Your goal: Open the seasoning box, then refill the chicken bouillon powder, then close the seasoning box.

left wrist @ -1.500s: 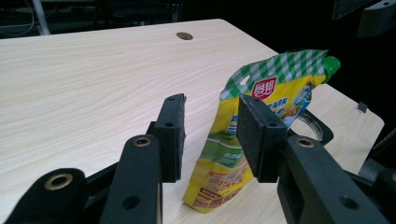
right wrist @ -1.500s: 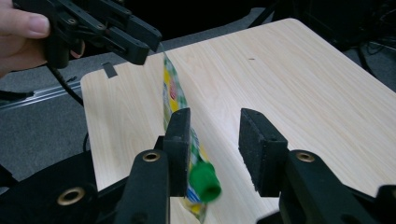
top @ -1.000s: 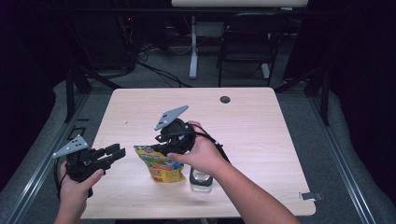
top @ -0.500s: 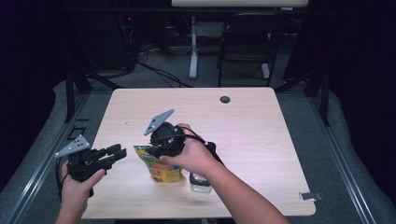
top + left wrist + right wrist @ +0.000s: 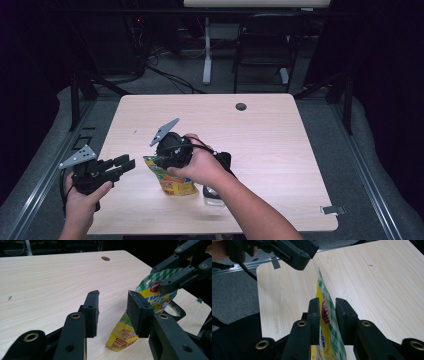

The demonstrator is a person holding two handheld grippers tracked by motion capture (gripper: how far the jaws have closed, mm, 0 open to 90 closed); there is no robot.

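right gripper (image 5: 328, 308) closing astride pouch (image 5: 325, 315), contact unclear overhead

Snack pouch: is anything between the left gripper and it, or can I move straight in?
Nothing visible blocks it. The left gripper has open jaws facing the snack pouch across bare table. The right gripper straddles the pouch's top edge.

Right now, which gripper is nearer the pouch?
Right. The right gripper straddles the pouch top, jaws just closing around it. The left gripper waits open, apart, at its left side.
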